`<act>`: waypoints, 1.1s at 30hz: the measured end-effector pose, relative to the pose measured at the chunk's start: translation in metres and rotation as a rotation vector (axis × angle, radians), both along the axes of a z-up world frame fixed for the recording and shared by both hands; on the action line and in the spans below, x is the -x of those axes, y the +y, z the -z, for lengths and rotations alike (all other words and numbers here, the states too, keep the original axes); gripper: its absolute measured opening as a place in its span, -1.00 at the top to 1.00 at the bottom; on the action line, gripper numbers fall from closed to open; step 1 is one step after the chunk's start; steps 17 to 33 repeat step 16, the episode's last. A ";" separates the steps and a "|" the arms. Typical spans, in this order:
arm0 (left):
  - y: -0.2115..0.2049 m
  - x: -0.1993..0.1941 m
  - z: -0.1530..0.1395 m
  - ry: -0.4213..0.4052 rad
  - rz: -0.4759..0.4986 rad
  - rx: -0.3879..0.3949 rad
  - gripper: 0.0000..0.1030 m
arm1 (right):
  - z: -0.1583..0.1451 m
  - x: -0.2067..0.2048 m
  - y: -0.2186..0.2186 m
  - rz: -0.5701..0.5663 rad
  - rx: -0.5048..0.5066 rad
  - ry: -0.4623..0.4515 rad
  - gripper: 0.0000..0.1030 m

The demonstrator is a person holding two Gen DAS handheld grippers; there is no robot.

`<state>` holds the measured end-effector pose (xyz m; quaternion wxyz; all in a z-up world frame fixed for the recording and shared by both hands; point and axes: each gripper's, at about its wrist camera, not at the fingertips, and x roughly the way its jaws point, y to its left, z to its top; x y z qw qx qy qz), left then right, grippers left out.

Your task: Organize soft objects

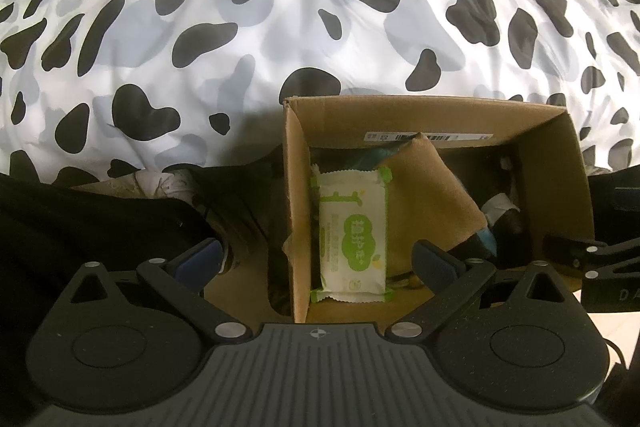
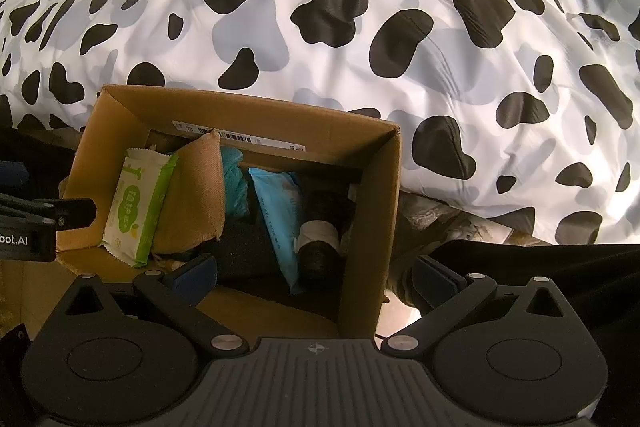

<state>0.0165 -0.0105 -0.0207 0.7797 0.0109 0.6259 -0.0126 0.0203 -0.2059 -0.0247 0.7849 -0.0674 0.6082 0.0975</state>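
Care is needed as the green-and-white wipes packet [image 1: 352,235] in the brown cardboard box [image 1: 298,187] is approached squarely by the empty, wide-spread left gripper [image 1: 318,259], the right gripper [image 2: 316,277] likewise spread wide and empty.

bright quilt [image 1: 320,7], dim shadowed box [image 2: 372,227] interior, strong fisheye bending at edges.

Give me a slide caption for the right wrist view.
Open right gripper above cardboard box holding tissue packs.

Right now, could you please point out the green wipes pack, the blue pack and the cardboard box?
green wipes pack [image 1: 352,235]: left wrist view, printed front.
blue pack [image 2: 280,211]: right wrist view, upper face.
cardboard box [image 2: 372,227]: right wrist view, right wall.
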 end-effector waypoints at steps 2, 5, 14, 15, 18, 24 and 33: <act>0.000 0.000 0.000 -0.001 0.000 0.002 -1.00 | 0.000 0.000 0.000 0.000 0.000 0.000 -1.00; 0.000 0.000 0.000 -0.003 -0.001 0.005 -1.00 | 0.000 0.000 0.000 0.000 0.000 0.000 -1.00; 0.004 -0.001 0.000 -0.002 -0.014 0.028 -1.00 | 0.000 0.000 0.000 0.000 0.001 0.000 -1.00; 0.003 0.000 -0.001 -0.007 -0.013 0.027 -1.00 | 0.000 0.000 0.000 -0.001 0.002 0.000 -1.00; 0.003 0.000 -0.001 -0.011 -0.009 0.025 -1.00 | 0.000 0.000 0.000 -0.001 0.002 0.000 -1.00; 0.003 0.000 -0.001 -0.011 -0.009 0.025 -1.00 | 0.000 0.000 0.000 -0.001 0.002 0.000 -1.00; 0.003 0.000 -0.001 -0.011 -0.009 0.025 -1.00 | 0.000 0.000 0.000 -0.001 0.002 0.000 -1.00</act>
